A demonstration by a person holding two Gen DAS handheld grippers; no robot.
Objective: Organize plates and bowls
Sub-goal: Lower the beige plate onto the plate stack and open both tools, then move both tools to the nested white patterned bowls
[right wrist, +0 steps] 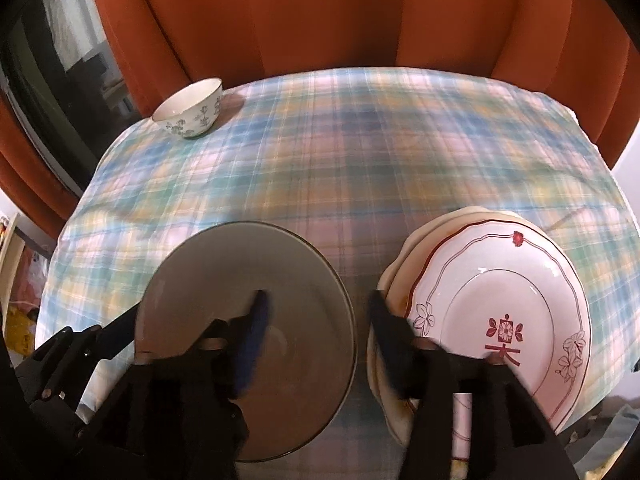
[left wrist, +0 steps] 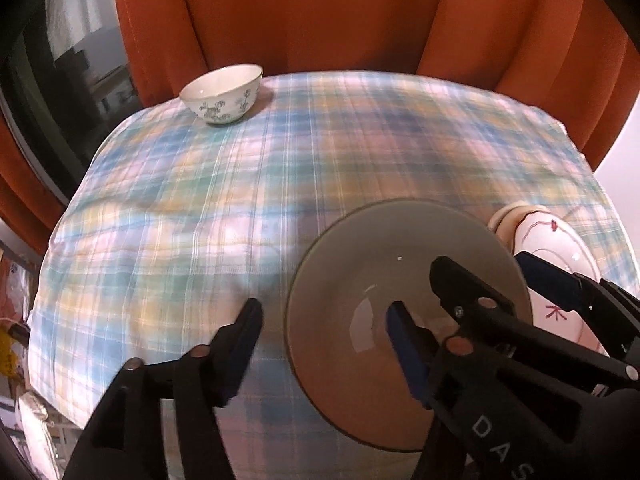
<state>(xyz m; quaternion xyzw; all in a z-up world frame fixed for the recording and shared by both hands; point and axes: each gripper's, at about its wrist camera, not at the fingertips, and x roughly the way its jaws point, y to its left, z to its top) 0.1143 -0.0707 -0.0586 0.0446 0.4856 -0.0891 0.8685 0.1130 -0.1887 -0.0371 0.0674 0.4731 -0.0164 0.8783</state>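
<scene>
Both our grippers, left [left wrist: 324,320] and right [right wrist: 320,312], stand open astride the grey bowl's [right wrist: 224,264] rims; lifting carelessly probably knocks it into the plates [right wrist: 500,280].

The plaid blue, pink and yellow tablecloth [left wrist: 248,184] is smeared by blur in both views, so its check lines run together. In the left wrist view the stack of cream plates [left wrist: 508,220] at 3 o'clock is mostly hidden behind the black right gripper [left wrist: 476,268] and cut by the frame edge. In the right wrist view that gripper's fingers [right wrist: 260,320] are blurred, covering the near part of the wide grey bowl [right wrist: 240,272]. The lower plates under the white red-patterned plate [right wrist: 520,280] show only as rims. The dark window [left wrist: 60,80] at 10 o'clock shows only murky reflections.
</scene>
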